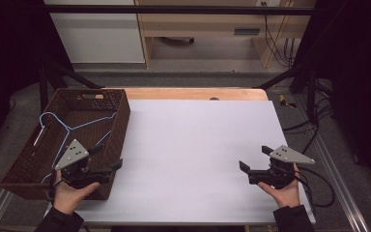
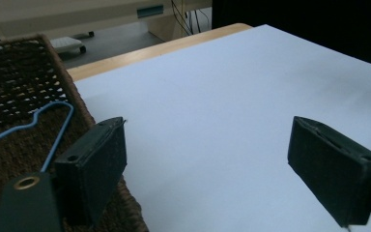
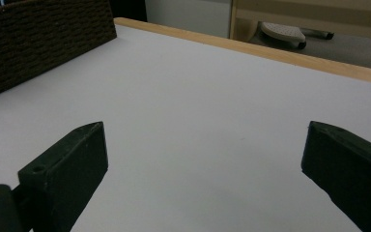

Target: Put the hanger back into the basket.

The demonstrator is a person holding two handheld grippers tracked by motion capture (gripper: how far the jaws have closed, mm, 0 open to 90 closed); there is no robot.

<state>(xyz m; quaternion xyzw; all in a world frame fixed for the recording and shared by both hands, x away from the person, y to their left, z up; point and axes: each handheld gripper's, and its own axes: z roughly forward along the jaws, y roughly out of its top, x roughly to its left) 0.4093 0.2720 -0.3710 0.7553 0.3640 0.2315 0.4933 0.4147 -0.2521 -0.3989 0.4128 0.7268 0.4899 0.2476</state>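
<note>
A dark brown wicker basket (image 1: 121, 120) stands at the table's left side, and a blue wire hanger (image 1: 68, 127) lies inside it. My left gripper (image 1: 108, 157) hovers at the basket's near right corner, open with nothing between its jaws. In the left gripper view the hanger (image 2: 54, 140) rests on the basket's weave (image 2: 19, 82), left of my left gripper (image 2: 207, 140). My right gripper (image 1: 254, 157) is held over the white table top (image 1: 198, 140) at the near right, open and empty. The right gripper view has my right gripper (image 3: 206, 140) above bare white surface, with the basket's wall (image 3: 43, 38) far off.
A wooden table edge (image 1: 198, 93) runs along the back of the white surface. Beyond it are pale cabinets (image 1: 96, 34) on the floor. Dark frame posts and cables (image 1: 314, 121) stand to the right of the table.
</note>
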